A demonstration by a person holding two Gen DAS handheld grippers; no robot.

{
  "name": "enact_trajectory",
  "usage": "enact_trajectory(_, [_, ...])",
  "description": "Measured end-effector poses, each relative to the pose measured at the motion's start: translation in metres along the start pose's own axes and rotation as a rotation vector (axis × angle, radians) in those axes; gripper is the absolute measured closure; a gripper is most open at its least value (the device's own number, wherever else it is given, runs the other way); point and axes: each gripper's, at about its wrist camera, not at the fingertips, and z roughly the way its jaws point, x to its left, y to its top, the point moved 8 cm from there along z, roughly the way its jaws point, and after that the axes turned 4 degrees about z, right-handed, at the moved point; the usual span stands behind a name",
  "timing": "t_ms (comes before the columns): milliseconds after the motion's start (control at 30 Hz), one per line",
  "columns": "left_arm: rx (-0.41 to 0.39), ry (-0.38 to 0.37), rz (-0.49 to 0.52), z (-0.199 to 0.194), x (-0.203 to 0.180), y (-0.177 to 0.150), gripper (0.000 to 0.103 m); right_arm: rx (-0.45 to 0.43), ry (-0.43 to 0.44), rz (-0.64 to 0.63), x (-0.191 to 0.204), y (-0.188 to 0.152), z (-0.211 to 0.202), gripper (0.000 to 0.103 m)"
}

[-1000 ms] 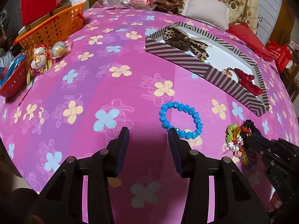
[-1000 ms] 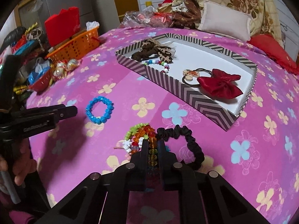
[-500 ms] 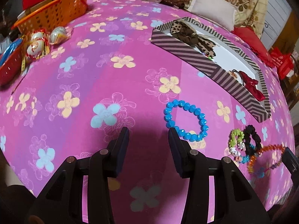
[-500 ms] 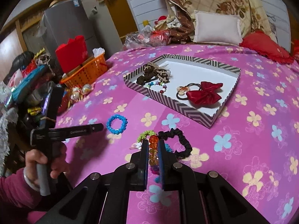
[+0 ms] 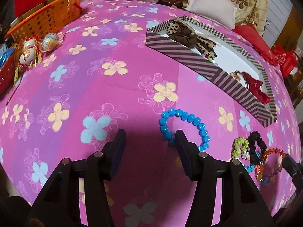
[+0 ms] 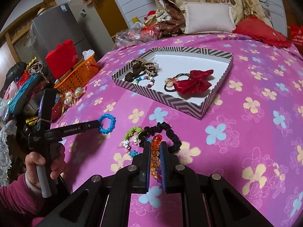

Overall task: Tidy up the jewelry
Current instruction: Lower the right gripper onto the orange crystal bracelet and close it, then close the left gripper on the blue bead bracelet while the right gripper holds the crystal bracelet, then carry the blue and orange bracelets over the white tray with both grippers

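Observation:
A blue bead bracelet (image 5: 197, 122) (image 6: 107, 123) lies on the pink flowered cloth. My left gripper (image 5: 150, 134) (image 6: 97, 125) hovers at its near left edge with jaws opening; a few beads lie just inside the right finger, untouched. My right gripper (image 6: 155, 144) is shut on an orange bead bracelet (image 6: 156, 140) (image 5: 269, 154), raised from a pile holding a black scrunchie (image 6: 170, 134) (image 5: 255, 141) and a green bead bracelet (image 6: 132, 130) (image 5: 239, 145). Further back, the striped box (image 6: 166, 102) (image 5: 189, 58) holds a leopard bow, a mixed bead bracelet and a red bow tie.
An orange basket (image 5: 47, 22) (image 6: 79, 73) and wrapped eggs (image 5: 28, 54) sit at the cloth's left edge beside a red bowl. Pillows (image 6: 208, 17) and bags crowd the far side. A hand (image 6: 37, 160) in a pink sleeve grips the left tool.
My left jaws have spread wider over the blue bracelet. My right gripper has risen, drawing the orange bracelet up and away from the pile.

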Motion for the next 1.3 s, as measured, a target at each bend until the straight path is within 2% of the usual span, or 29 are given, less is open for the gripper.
enact_trajectory(200, [-0.015, 0.023, -0.002, 0.004, 0.002, 0.006, 0.046, 0.007, 0.007, 0.0, -0.001, -0.001, 0.005, 0.094])
enact_trajectory(400, [-0.021, 0.068, 0.071, 0.009, -0.01, 0.008, 0.046, 0.006, 0.008, 0.012, -0.004, -0.001, 0.006, 0.094])
enact_trajectory(433, [-0.025, 0.065, 0.075, 0.009, -0.01, 0.008, 0.051, 0.006, 0.008, 0.014, -0.004, -0.001, 0.006, 0.094])
enact_trajectory(500, [-0.027, 0.068, 0.099, 0.009, -0.012, 0.009, 0.079, 0.006, 0.009, 0.014, -0.004, -0.001, 0.006, 0.094])
enact_trajectory(567, [-0.021, 0.049, 0.104, 0.009, -0.013, 0.009, 0.094, 0.004, 0.011, 0.014, -0.004, -0.001, 0.006, 0.094])
enact_trajectory(600, [-0.018, 0.038, 0.104, 0.008, -0.014, 0.008, 0.096, 0.002, 0.013, 0.016, -0.004, -0.001, 0.005, 0.094])
enact_trajectory(833, [0.003, -0.033, 0.071, -0.001, -0.018, 0.001, 0.096, -0.021, 0.036, 0.022, 0.0, 0.006, -0.008, 0.094])
enact_trajectory(1033, [-0.053, -0.098, 0.076, -0.032, -0.027, 0.008, 0.096, -0.039, 0.04, 0.001, 0.009, 0.012, -0.018, 0.094])
enact_trajectory(1300, [-0.109, -0.127, 0.11, -0.067, -0.039, 0.019, 0.096, -0.072, 0.043, -0.022, 0.018, 0.019, -0.034, 0.094])
